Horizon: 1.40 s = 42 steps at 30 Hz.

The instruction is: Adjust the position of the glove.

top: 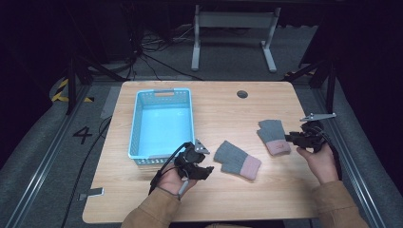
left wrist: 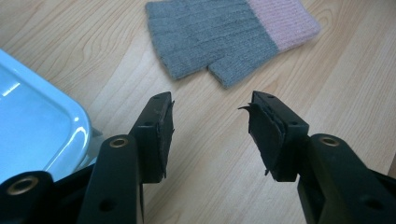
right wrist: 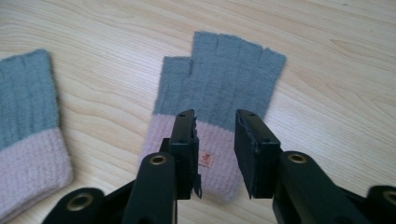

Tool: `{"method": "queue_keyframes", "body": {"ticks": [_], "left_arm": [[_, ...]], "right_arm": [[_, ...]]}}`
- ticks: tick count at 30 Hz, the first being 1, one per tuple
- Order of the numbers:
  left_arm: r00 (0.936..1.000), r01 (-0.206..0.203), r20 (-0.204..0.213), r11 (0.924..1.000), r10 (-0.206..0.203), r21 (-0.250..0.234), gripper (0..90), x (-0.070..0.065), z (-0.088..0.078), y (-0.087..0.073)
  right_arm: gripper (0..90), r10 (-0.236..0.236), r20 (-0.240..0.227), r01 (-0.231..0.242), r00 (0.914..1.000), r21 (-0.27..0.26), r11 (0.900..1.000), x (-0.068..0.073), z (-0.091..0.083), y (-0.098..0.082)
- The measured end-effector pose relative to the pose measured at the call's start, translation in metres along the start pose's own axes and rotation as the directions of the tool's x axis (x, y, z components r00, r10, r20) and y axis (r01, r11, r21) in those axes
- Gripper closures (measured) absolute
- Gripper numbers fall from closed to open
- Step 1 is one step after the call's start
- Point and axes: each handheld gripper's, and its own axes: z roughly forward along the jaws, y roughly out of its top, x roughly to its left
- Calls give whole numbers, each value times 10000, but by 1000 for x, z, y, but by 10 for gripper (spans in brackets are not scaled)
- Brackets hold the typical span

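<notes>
Nearest, the left gripper [left wrist: 210, 126] stands open above bare grained wood, just short of a ribbed grey knit glove [left wrist: 224, 39] with a pink cuff. Farther right, the right gripper [right wrist: 215, 149] hangs open, jaws straddling the second glove's [right wrist: 219, 88] soft pink cuff on the table [top: 228, 107]; a perforated blue plastic basket [top: 135, 121] sits beyond.

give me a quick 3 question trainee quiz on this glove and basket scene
1. True or false: both gloves already lie in the blue basket.
2. Which hand-held gripper has its jaws over a glove's pink cuff? A) left hand-held gripper B) right hand-held gripper
3. Fill in: the glove near the left hand-held gripper is grey with a ___ cuff.

Key
1. False: both lie on the table; the right-hand glove lies flat, and so does the other.
2. B; its jaws are open above the cuff.
3. Pink.
</notes>
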Motion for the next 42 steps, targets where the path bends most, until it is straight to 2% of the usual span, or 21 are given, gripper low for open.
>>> {"method": "queue_keyframes", "body": {"ticks": [15, 19, 23, 28, 31, 34, 42], "left_arm": [[9999, -65, -80, 9999, 64, -139, 508, 0, -3, 1], [10000, -49, -34, 9998, 49, -206, 509, 1, -5, 0], [10000, -4, -87, 9996, 2, -267, 510, 1, -7, 1], [9999, 116, -103, 9995, -119, -309, 482, 2, -9, 0], [9999, 113, -55, 9993, -115, -365, 487, 2, -9, 0], [9996, 237, 172, 9991, -231, -338, 485, 3, -9, 1], [9985, 449, 343, 9979, -433, -475, 497, 5, -10, 1]], "right_arm": [[634, -287, -612, 273, 9977, -246, 9993, 12, -3, 5], [614, -388, -876, 363, 9954, -304, 9989, 16, -2, 7], [591, -713, -1212, 678, 9901, -332, 9971, 26, 0, 10], [565, -1071, -1635, 1047, 9807, -232, 9942, 43, 5, 15], [547, -1389, -1917, 1398, 9716, -86, 9901, 54, 11, 16], [533, -1726, -2255, 1784, 9588, 56, 9839, 67, 17, 17], [506, -2264, -2875, 2432, 9306, 237, 9697, 93, 30, 16]]}}
